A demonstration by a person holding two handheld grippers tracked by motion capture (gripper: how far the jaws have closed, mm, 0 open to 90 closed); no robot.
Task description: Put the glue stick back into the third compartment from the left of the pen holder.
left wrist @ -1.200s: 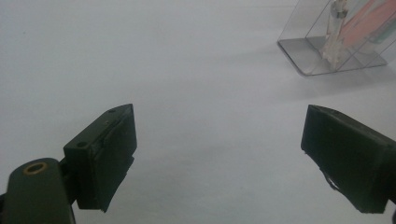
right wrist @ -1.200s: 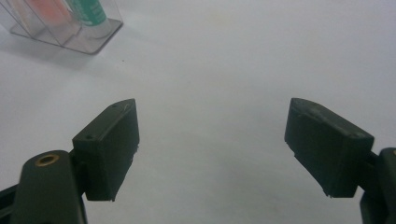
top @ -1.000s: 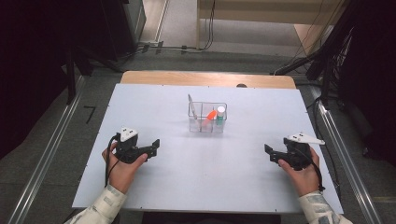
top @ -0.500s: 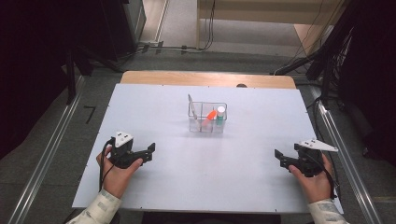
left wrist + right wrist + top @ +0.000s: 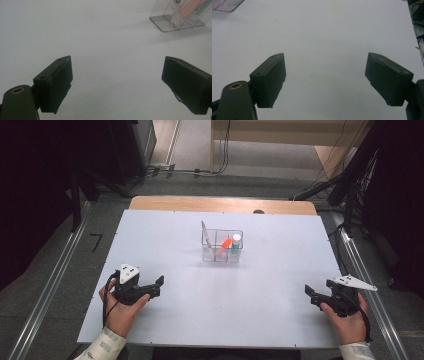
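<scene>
**Both grippers wide, near the front edge**

My left gripper [image 5: 159, 282] & right gripper [image 5: 308, 293] both have jaws spread apart, nothing btwn them, sitting low by the table [image 5: 280, 270] front edge. Bare white surface all around. Clear organizer [image 5: 222, 245] sits mid-table, well apart from both.

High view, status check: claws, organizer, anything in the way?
Left claw open, right claw open, both empty. Clear organizer upright mid-table, untouched. Nothing between.
</scene>
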